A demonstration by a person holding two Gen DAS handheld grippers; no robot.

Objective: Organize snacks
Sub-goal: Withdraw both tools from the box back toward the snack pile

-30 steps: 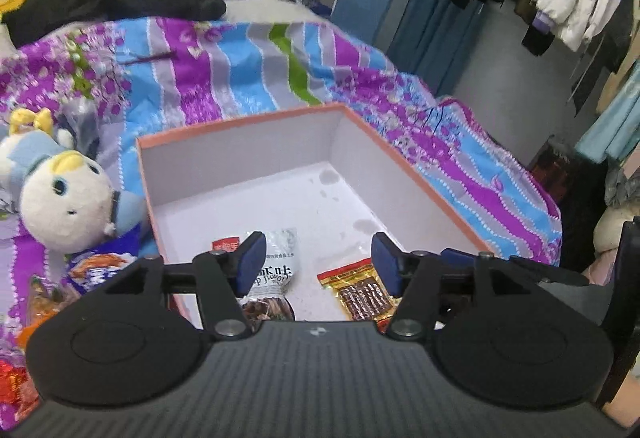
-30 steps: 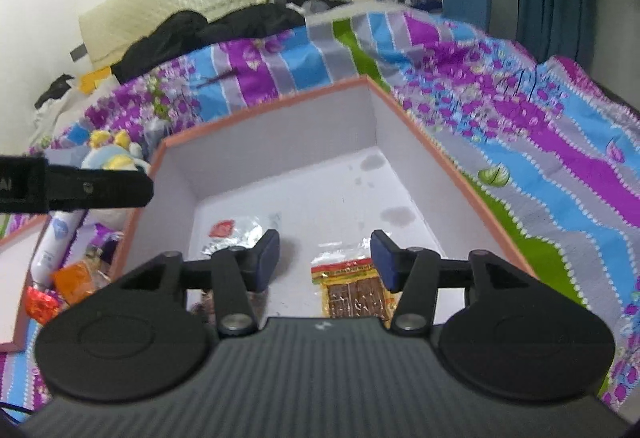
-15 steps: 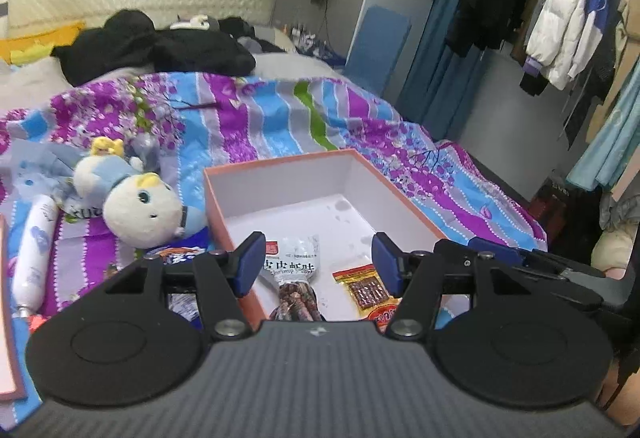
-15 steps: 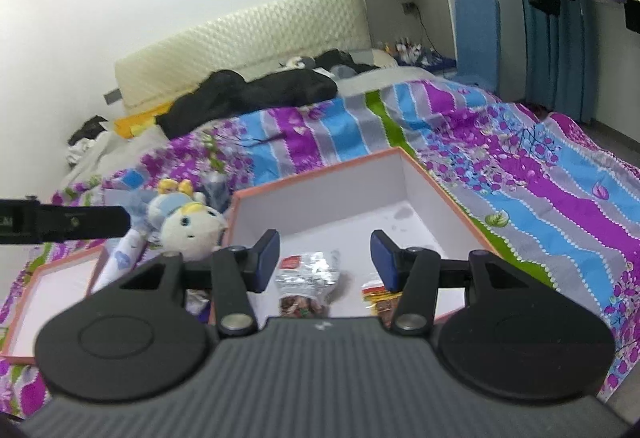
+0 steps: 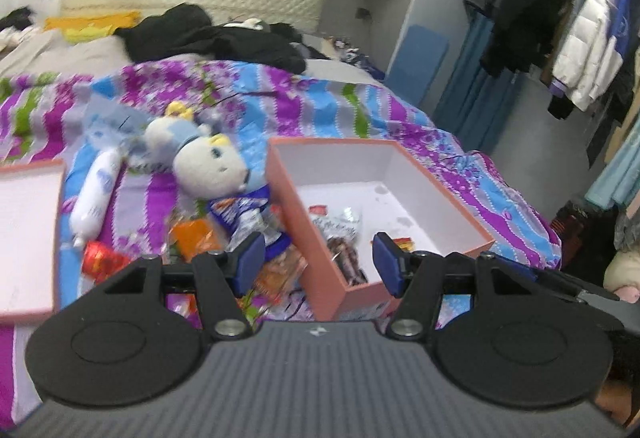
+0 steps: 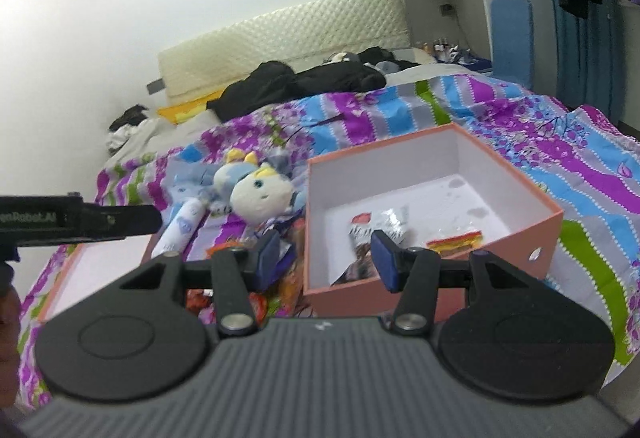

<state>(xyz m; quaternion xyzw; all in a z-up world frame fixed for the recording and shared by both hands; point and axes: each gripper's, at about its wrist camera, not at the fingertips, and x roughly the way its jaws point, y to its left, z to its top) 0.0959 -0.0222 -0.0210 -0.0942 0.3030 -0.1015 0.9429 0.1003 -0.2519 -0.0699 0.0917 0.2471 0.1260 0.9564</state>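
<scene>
Pink box [image 6: 434, 294]; two snack packets [image 6: 380, 228] inside

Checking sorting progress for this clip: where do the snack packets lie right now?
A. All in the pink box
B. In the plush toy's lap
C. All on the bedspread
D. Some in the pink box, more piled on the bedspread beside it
D: two packets lie inside the pink box, while others sit heaped on the bedspread beside it.

Both wrist cameras look forward and slightly down across the bed [image 5: 280, 105], set back from the pink box [image 5: 296, 205] [image 6: 432, 294]; both show it and the plush toy [image 5: 208, 165] left of it.
</scene>
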